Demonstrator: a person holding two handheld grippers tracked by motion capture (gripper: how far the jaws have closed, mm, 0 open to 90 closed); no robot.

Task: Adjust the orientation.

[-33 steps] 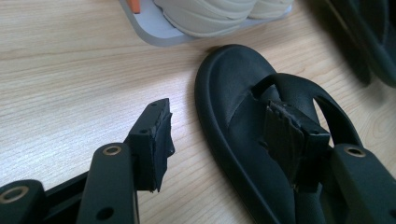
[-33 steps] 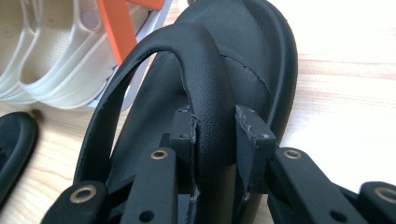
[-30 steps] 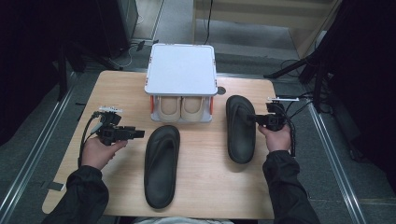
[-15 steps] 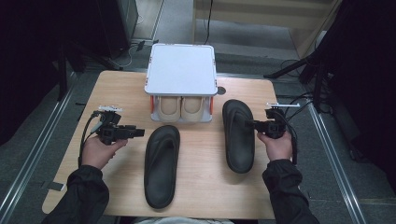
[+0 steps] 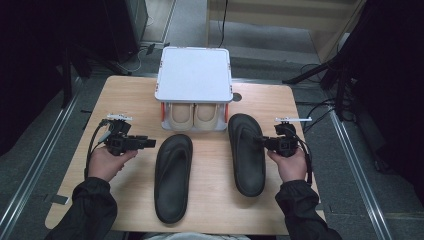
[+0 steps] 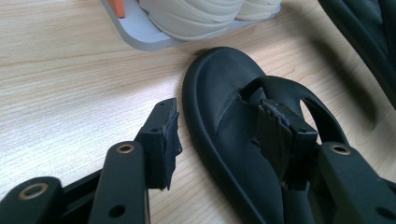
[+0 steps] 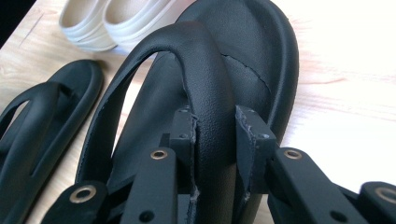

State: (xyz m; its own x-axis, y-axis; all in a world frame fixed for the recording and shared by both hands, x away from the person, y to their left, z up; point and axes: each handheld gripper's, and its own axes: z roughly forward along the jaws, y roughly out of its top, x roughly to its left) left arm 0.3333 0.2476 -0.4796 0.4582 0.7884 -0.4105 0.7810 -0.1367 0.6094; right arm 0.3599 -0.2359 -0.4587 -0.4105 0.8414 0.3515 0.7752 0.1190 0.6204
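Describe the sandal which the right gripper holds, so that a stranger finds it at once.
On the wooden table, in front of the white shoe rack, lie two black sandals. It is the right black sandal; unlike its twin, the right gripper pinches its strap.

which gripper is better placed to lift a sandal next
Right: the right gripper already has its jaws shut on the right sandal's strap. The left gripper is open beside the left sandal.

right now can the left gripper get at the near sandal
Probably yes. The left gripper is open, one jaw over the bare table and the other over the sandal, straddling its edge, with nothing between them.
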